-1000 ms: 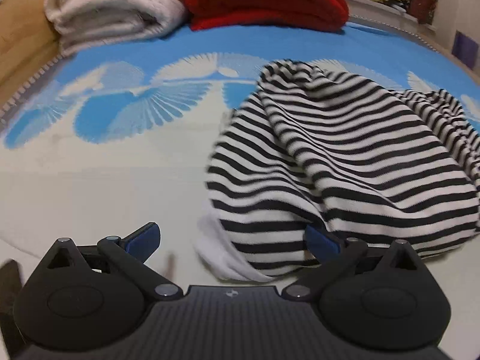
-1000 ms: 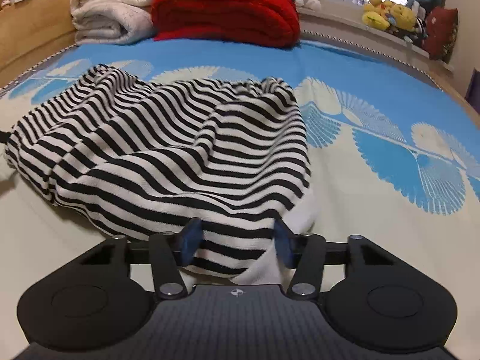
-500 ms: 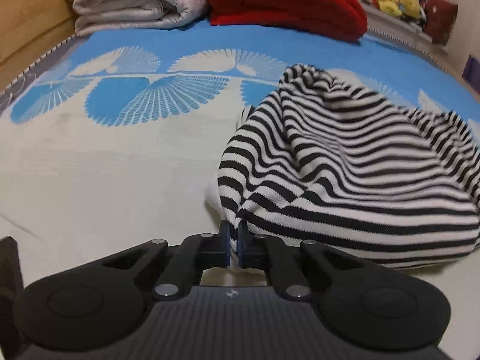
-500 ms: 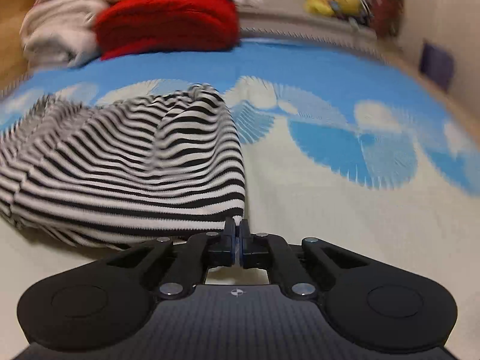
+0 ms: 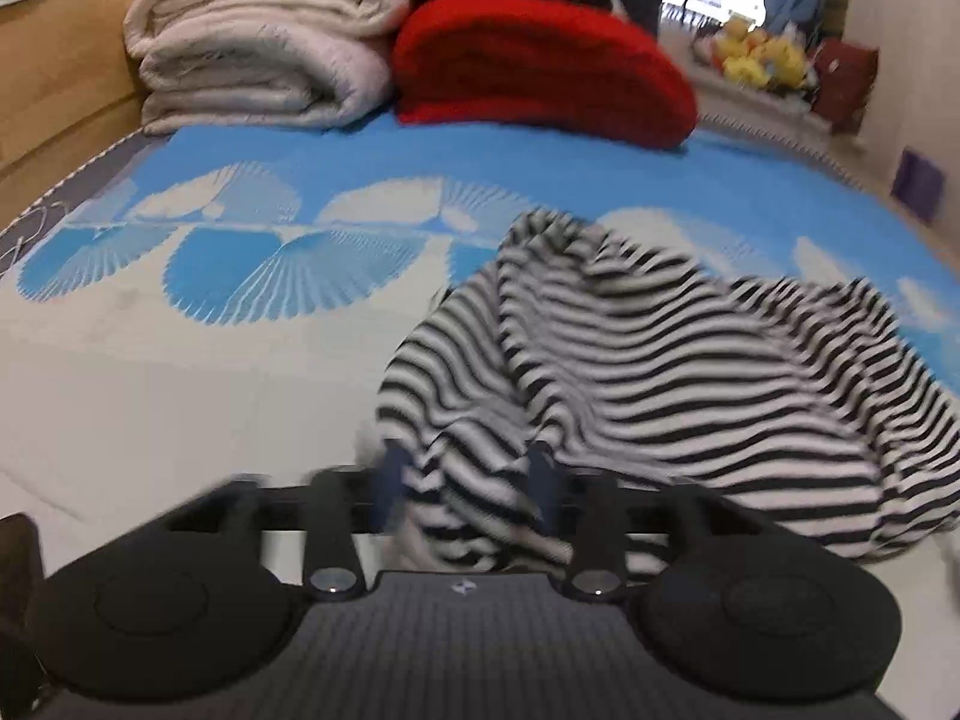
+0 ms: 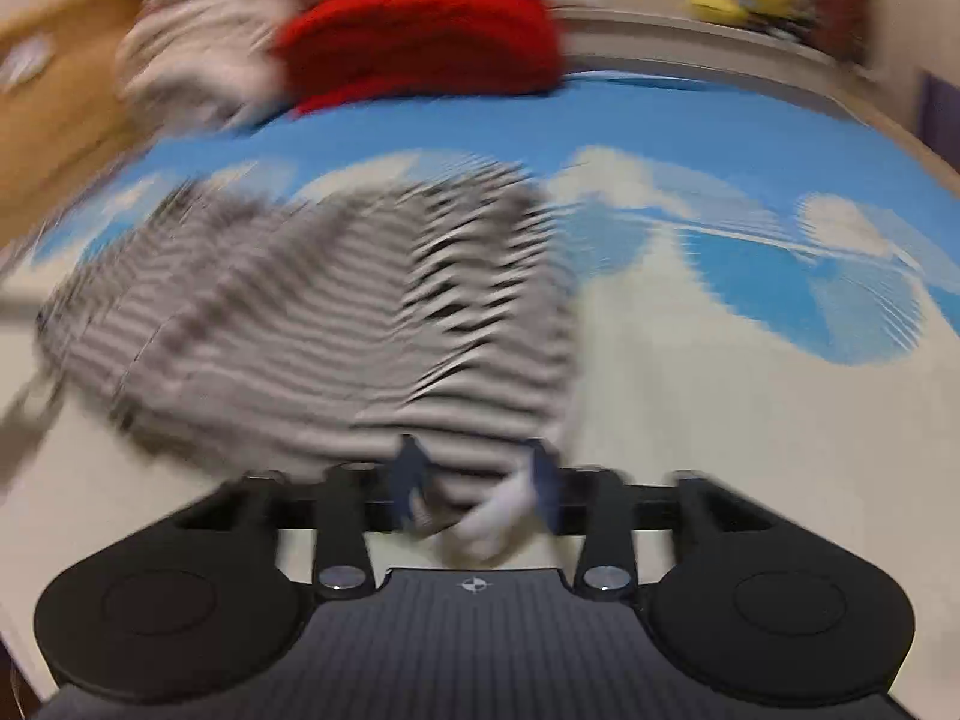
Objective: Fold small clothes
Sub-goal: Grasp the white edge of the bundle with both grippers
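Both tools, left tool (image 5: 465,483) and right tool (image 6: 474,477), pinched shut half a second ago, now stand parted around the near hem of the striped garment (image 5: 648,372) on the bed (image 5: 180,396); we judge both corners released.

Both wrist views low, garment (image 5: 660,372) shared
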The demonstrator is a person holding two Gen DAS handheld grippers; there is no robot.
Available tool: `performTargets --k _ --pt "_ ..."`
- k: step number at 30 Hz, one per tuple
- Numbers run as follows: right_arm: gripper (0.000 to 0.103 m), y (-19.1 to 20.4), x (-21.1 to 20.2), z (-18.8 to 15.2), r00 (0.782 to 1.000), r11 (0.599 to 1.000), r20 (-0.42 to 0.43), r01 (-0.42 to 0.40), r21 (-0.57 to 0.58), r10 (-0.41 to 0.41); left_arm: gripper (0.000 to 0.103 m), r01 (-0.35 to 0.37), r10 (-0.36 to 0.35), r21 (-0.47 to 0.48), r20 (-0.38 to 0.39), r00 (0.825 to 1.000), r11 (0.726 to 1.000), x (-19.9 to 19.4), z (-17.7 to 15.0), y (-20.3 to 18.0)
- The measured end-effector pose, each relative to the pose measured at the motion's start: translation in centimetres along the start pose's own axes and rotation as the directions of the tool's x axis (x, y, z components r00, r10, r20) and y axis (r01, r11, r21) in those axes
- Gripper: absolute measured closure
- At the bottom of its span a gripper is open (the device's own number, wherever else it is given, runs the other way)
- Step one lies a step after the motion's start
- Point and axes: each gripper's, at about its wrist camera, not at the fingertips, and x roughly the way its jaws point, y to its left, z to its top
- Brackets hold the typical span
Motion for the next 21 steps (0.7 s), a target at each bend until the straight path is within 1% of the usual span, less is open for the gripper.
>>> performTargets --k 1,2,3,4,5,6,7,8,9,11,12,16,19,20,21 --pt "0.051 1.1 0.6 -0.1 1.0 0.999 -0.02 -0.012 -0.032 0.011 0.025 -0.006 0.006 0.008 0.006 1.0 1.0 0.1 0.1 -0.3" --pt "0.046 1.9 1.3 -0.4 0.999 0.998 -0.039 -0.017 -0.055 0.015 0.017 -0.028 0.029 0.02 -0.002 1.0 0.999 0.6 0.1 -0.5" --pt "0.045 2.8 2.0 -0.7 0.999 0.997 -0.052 0.004 -0.074 -0.008 0.017 -0.056 0.057 0.032 -0.025 0.998 0.998 1.5 0.1 -0.7" --pt "0.048 3.4 2.9 -0.9 0.997 0.994 -0.06 0.042 -0.099 -0.048 0.018 -0.072 0.075 0.041 -0.053 0.996 0.997 2.4 0.0 -0.9" --pt "0.074 3.6 3.3 -1.0 0.996 0.991 -0.058 0.062 -0.116 -0.069 0.027 -0.084 0.088 0.043 -0.079 0.993 0.996 3.2 -0.1 -0.9" --pt "0.081 3.9 3.7 -0.9 0.993 0.987 -0.056 0.092 -0.131 -0.1 0.045 -0.092 0.095 0.038 -0.091 0.991 0.995 3.8 -0.3 -0.9" --pt "0.087 3.8 3.8 -0.6 0.994 0.987 -0.054 0.089 -0.13 -0.097 0.095 -0.082 0.086 0.034 -0.105 0.991 0.996 4.2 -0.4 -0.7" --pt "0.09 3.6 3.4 -0.1 0.995 0.99 -0.041 0.082 -0.115 -0.088 0.098 -0.09 0.092 0.021 -0.115 0.989 0.996 4.3 -0.4 -0.5" --pt "0.091 3.5 2.5 0.3 0.997 0.99 -0.019 0.076 -0.116 -0.079 0.098 -0.129 0.13 0.014 -0.098 0.987 0.992 4.0 -0.3 -0.3" --pt "0.091 3.3 0.5 0.6 0.996 0.985 0.032 0.082 -0.149 -0.078 0.098 -0.142 0.14 -0.022 -0.081 0.987 0.99 3.5 0.1 0.3" --pt "0.092 3.1 -0.1 0.7 0.996 0.985 0.041 0.081 -0.153 -0.075 0.098 -0.15 0.147 -0.032 -0.071 0.987 0.988 3.2 0.2 0.6" --pt "0.092 2.1 -0.6 0.3 0.996 0.983 0.009 0.091 -0.158 -0.091 0.098 -0.183 0.181 -0.025 -0.069 0.981 0.983 3.0 -0.1 0.9" --pt "0.093 2.0 -1.0 0.1 0.994 0.975 0.001 0.108 -0.195 -0.11 0.098 -0.202 0.198 -0.043 -0.072 0.977 0.978 3.0 0.1 1.4" --pt "0.103 2.0 -1.0 0.1 0.992 0.969 -0.002 0.122 -0.215 -0.125 0.098 -0.216 0.213 -0.049 -0.067 0.975 0.975 2.9 0.2 1.6" --pt "0.103 1.8 -1.0 0.0 0.986 0.959 -0.002 0.16 -0.234 -0.165 0.098 -0.23 0.226 -0.052 -0.063 0.972 0.972 2.8 0.2 1.7"
